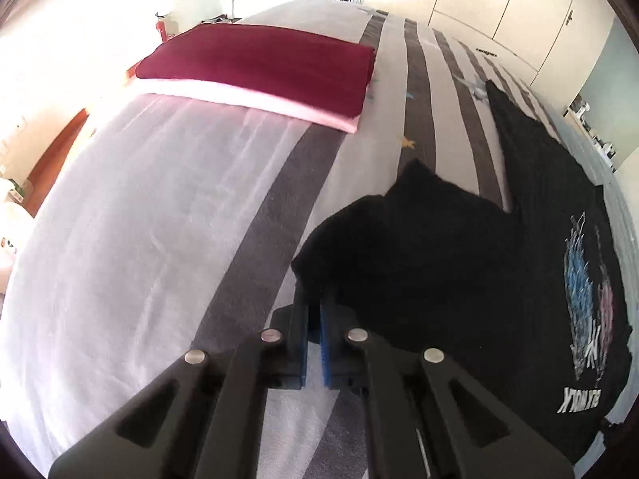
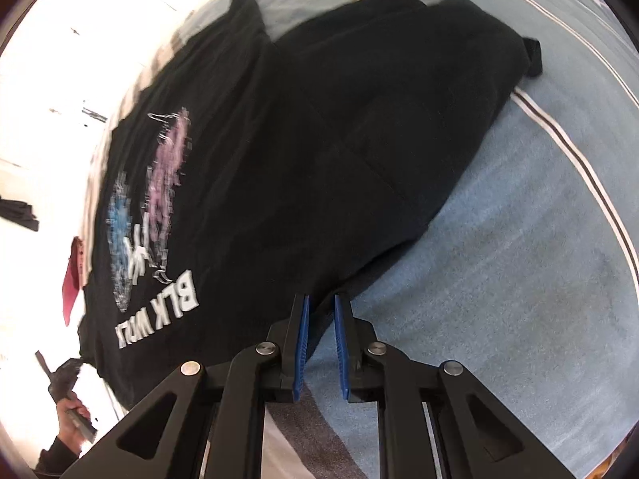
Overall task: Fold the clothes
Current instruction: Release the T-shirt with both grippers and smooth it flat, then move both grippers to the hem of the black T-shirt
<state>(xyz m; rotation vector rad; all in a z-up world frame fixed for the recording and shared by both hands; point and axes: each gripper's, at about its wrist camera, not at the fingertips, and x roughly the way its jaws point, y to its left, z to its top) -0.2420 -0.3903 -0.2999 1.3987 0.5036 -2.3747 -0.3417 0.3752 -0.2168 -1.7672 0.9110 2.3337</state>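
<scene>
A black T-shirt [image 1: 499, 279] with a blue and pink print and white letters lies spread on the bed, print side up. My left gripper [image 1: 315, 307] is shut on the edge of its sleeve [image 1: 399, 219], which bunches up just ahead of the blue pads. In the right wrist view the same T-shirt [image 2: 279, 139] fills the middle. My right gripper [image 2: 320, 303] stands a little open at the shirt's near edge, with black cloth reaching into the gap between the pads. This view is blurred by motion.
A folded maroon garment [image 1: 259, 64] lies on a folded pink one [image 1: 247, 99] at the far left of the striped bed cover [image 1: 139, 219]. White wardrobe doors [image 1: 519, 0] stand behind. A hand [image 2: 72, 411] holds the other gripper at lower left.
</scene>
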